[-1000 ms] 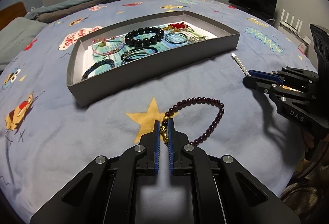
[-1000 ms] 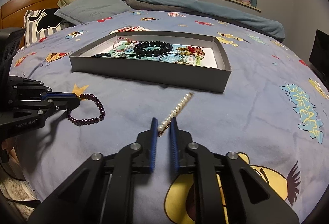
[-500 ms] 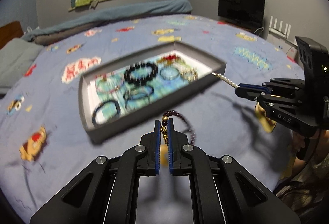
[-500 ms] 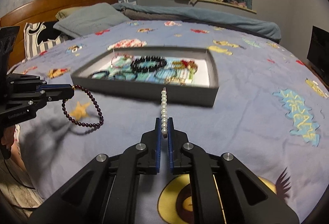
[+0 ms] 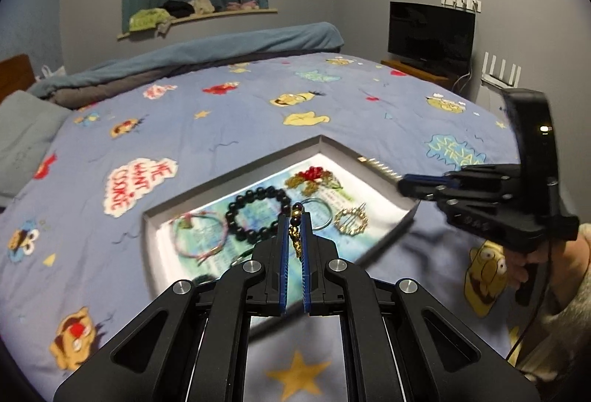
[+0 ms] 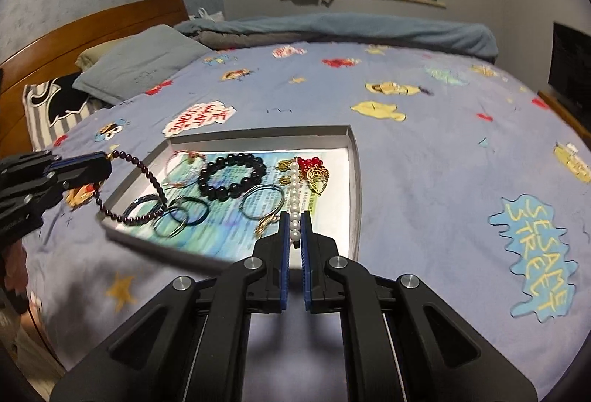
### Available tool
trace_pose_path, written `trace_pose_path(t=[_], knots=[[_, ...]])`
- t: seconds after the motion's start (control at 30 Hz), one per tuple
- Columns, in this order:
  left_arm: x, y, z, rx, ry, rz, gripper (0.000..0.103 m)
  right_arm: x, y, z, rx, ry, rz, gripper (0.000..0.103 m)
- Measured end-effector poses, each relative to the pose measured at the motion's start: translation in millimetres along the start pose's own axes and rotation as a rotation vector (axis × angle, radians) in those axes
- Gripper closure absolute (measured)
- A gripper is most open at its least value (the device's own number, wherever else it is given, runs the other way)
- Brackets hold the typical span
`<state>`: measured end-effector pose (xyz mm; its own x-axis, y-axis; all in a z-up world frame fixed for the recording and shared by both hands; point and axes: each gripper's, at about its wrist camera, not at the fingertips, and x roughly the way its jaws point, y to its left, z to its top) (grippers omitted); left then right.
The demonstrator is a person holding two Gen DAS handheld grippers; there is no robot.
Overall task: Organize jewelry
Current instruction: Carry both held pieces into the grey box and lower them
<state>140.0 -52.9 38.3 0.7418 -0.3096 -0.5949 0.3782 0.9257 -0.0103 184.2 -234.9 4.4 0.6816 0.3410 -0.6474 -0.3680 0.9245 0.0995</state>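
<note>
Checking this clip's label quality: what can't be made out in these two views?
- Left wrist: the dark bead bracelet hangs mostly behind the left gripper.
- Left wrist: the tray near edge is motion-blurred and hidden by that gripper.
- Right wrist: the pearl strand lower end is buried in the right gripper.

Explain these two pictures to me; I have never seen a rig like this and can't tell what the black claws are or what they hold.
No robot here: a person holds two hand tools, each with two fingers and a camera looking along them. One picture comes from the left gripper, the other from the right gripper. On the bedspread lies a gray tray of jewelry, including a black bead bracelet. The left tool is clamped on a dark red bead bracelet; the right pinches a pearl strand. Both hang over the tray.
</note>
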Motion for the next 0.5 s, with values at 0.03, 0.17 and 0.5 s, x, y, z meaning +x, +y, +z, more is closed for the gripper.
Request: trace_pose_path(t=[0.03, 0.17, 0.5], knots=[[6, 0, 1, -0.004, 0.007, -0.011, 0.096, 6, 0, 2, 0.001, 0.011, -0.007, 0.097], [36, 1, 2, -0.035, 0.06, -0.068, 0.096, 28, -4, 11, 0.015, 0.056, -0.034, 0.097], [84, 9, -17, -0.06, 0.178, -0.088, 0.096, 59, -2, 13, -0.016, 0.141, -0.084, 0.097]])
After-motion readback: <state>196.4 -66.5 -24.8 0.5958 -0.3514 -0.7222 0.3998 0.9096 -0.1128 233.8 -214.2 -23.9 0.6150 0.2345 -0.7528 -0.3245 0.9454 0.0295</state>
